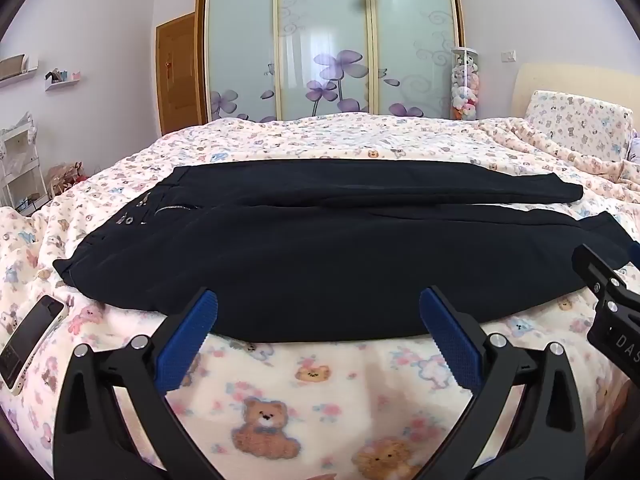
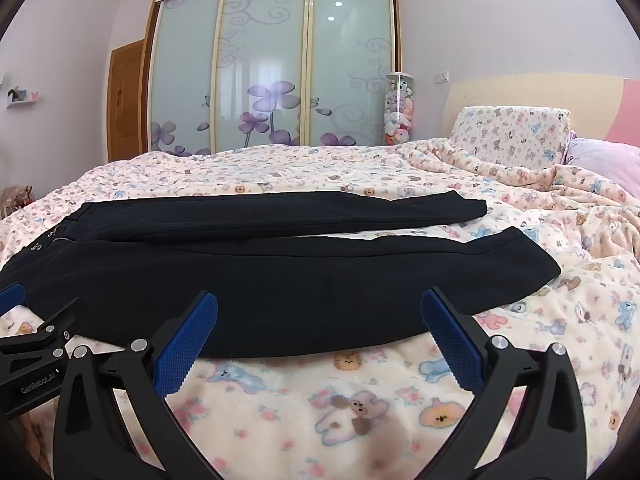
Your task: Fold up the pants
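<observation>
Dark navy pants (image 1: 320, 256) lie flat on the bed, waist with zipper and buttons to the left, both legs stretched to the right side by side; they also show in the right wrist view (image 2: 280, 276). My left gripper (image 1: 319, 312) is open and empty, its blue pads (image 1: 188, 344) at the near edge of the near leg. My right gripper (image 2: 319, 312) is open and empty, at the near edge of the same leg, further toward the cuffs. Each gripper shows at the edge of the other's view.
The bed has a teddy-bear print blanket (image 1: 304, 392). A phone (image 1: 28, 340) lies on the blanket at the left. A pillow (image 2: 512, 136) and headboard stand at the right. A sliding-door wardrobe (image 1: 328, 40) stands beyond the bed.
</observation>
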`<state>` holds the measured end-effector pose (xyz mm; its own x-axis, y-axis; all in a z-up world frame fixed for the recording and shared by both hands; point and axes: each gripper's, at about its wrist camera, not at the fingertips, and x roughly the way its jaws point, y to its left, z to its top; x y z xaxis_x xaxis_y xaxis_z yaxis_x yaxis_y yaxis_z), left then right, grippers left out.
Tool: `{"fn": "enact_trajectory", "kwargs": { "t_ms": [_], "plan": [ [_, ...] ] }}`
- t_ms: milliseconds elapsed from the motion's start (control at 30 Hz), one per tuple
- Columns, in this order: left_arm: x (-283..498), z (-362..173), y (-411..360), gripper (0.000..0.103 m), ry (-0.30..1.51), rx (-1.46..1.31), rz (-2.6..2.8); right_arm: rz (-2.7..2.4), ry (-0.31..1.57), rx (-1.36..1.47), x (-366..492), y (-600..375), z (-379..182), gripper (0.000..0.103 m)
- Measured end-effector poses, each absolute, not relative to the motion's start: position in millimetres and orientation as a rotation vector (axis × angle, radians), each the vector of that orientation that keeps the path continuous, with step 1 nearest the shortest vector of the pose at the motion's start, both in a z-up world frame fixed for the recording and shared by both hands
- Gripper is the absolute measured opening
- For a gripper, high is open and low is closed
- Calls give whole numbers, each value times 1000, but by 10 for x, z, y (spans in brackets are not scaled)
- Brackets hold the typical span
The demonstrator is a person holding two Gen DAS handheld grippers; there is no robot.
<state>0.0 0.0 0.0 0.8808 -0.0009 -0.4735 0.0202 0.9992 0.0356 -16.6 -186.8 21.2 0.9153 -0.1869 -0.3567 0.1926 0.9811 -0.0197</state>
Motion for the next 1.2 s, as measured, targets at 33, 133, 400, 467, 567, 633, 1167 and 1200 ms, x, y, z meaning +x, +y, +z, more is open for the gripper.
{"fn": "enact_trajectory", "kwargs": {
  "t_ms": [33,133,400,467,567,633,1167,1200],
  "plan": [
    [0,0,1,101,493,39,-11,-196,366,16,-166,-1868,213,102],
    [-1,1,2,101,492,36,-12,-196,368,15,-165,-1868,215,102],
    [-3,2,3,101,492,35,-12,-196,368,15,-167,-1877,215,102],
    [-7,4,1,101,492,35,-13,-196,369,15,-166,-1880,213,102],
    [0,1,4,101,493,34,-12,-196,369,15,-168,-1887,212,102],
    [0,0,4,101,493,34,-12,-196,369,15,-168,-1890,210,102],
    [0,1,4,101,492,33,-11,-196,369,18,-166,-1923,220,102],
    [-1,1,5,101,492,33,-11,-197,369,19,-167,-1924,221,102]
  ]
}}
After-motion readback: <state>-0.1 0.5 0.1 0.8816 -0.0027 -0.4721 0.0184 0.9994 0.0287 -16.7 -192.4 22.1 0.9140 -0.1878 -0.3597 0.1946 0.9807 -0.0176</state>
